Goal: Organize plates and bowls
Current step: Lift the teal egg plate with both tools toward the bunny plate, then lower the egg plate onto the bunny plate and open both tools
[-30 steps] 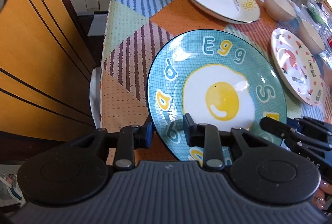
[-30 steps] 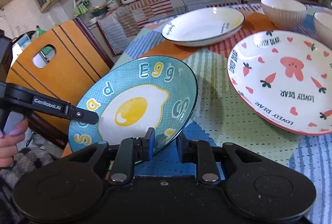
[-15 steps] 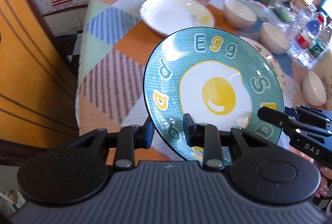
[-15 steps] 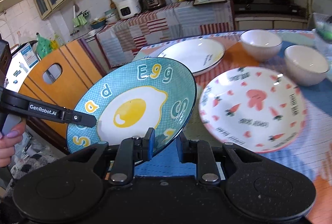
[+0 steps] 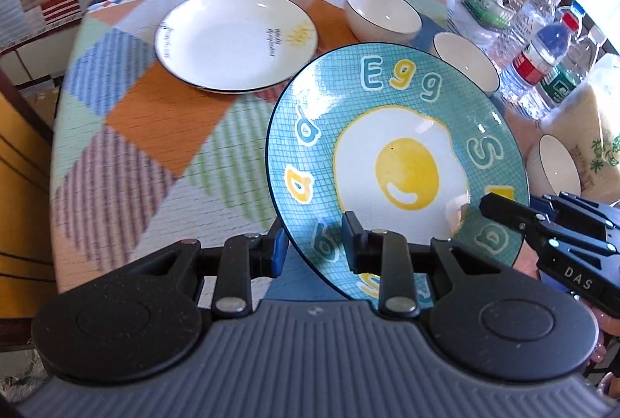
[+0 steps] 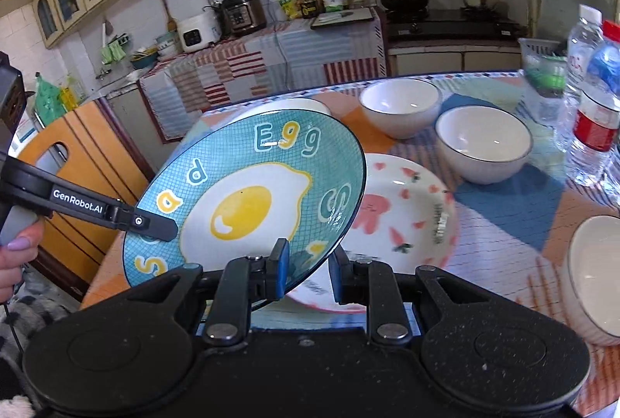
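Note:
Both grippers hold a teal egg plate (image 5: 395, 154) tilted in the air above the table. My left gripper (image 5: 312, 247) is shut on its near left rim. My right gripper (image 6: 308, 268) is shut on its near right rim; the plate also shows in the right wrist view (image 6: 252, 197). Under and beyond it lies a pink rabbit plate (image 6: 403, 216). A white sun plate (image 5: 236, 38) lies at the table's far left. Three white bowls stand at the far right (image 5: 381, 14), (image 5: 465, 63), (image 5: 554, 166).
The table (image 5: 162, 115) has a patchwork cloth. Water bottles (image 5: 542, 61) and a sack (image 5: 589, 131) stand at the right edge. A wooden chair (image 6: 77, 146) stands at the table's left side. A kitchen counter with appliances (image 6: 240, 14) is behind.
Both grippers have lifted the egg plate higher and carried it right, over the pink rabbit plate. More of the bowls and bottles has come into view.

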The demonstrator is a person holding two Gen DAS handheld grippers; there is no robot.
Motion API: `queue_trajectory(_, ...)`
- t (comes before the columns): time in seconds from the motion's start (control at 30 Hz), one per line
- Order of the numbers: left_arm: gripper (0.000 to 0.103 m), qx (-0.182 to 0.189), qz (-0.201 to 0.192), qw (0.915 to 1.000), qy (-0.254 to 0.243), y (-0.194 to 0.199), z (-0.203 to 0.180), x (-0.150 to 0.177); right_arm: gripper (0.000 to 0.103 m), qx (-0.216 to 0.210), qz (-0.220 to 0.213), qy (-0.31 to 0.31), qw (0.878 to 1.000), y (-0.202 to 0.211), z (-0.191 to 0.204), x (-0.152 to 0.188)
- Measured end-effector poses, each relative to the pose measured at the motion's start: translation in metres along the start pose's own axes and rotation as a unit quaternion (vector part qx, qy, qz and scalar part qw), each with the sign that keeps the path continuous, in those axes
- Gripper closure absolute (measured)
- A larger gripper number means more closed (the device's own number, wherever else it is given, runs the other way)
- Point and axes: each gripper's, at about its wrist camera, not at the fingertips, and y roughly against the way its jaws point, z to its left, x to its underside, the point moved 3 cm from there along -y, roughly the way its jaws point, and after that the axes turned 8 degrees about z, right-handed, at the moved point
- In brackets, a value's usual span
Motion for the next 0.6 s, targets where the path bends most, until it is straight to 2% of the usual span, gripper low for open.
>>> queue_trajectory(0.27,0.075,0.011,0.038,0.9992,0.000,-0.044,-0.015,-0.022,0.077,0.023,0.013,-0.057,0.998,-0.016,-0.035,0.008)
queue_trajectory(0.47,0.075,0.013,0.062,0.9980,0.003,-0.064,-0.018,-0.031,0.077,0.033,0.024,-0.077,0.996,-0.026,-0.049,0.010)
queue_trajectory(0.6,0.075,0.012,0.071,0.9971,0.023,-0.074,-0.016,-0.034,0.077,0.049,0.038,-0.070,0.996,-0.031,-0.046,0.008)
